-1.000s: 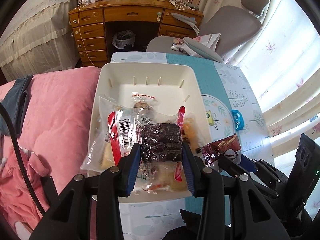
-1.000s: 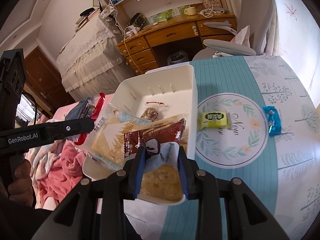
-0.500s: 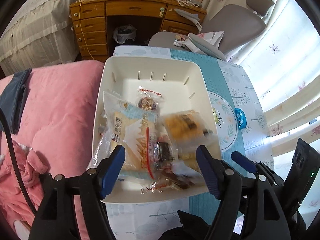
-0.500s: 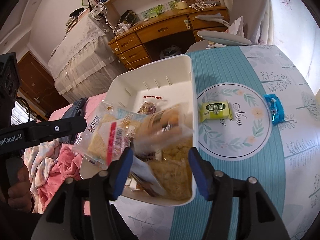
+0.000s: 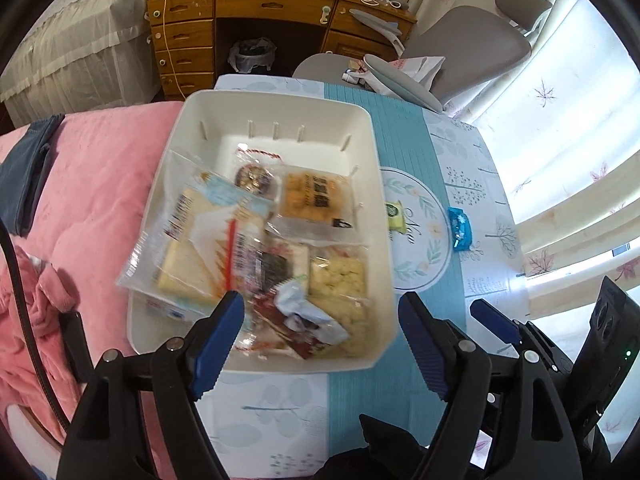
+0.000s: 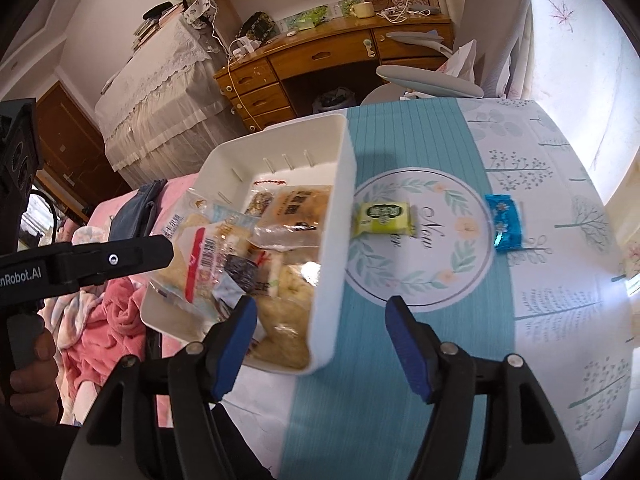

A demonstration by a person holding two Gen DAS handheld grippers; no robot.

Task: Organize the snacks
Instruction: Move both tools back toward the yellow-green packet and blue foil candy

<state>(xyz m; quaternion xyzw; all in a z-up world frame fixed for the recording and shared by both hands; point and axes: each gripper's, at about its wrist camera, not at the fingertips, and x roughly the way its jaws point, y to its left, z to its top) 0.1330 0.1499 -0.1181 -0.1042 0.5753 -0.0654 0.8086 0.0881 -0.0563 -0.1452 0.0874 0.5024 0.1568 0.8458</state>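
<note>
A white bin (image 5: 362, 128) (image 6: 334, 216) sits on the table's left side and holds several wrapped snacks, among them a pale cracker pack (image 5: 200, 248) and a golden cake pack (image 5: 314, 198) (image 6: 296, 210). A green snack packet (image 5: 394, 214) (image 6: 382, 218) and a blue one (image 5: 460, 227) (image 6: 505, 223) lie on the round placemat design right of the bin. My left gripper (image 5: 320, 340) is open and empty above the bin's near end. My right gripper (image 6: 320, 340) is open and empty over the bin's near right corner.
The table has a teal runner (image 6: 360, 380) and a white patterned cloth. A pink blanket (image 5: 92, 184) lies left of the bin. A wooden desk (image 5: 256, 8) and a grey chair (image 5: 476, 48) stand beyond the table. Curtains hang at the right.
Both grippers opened and let go of their snack packs, which now lie in the bin. Both pulled back and up from the bin.
</note>
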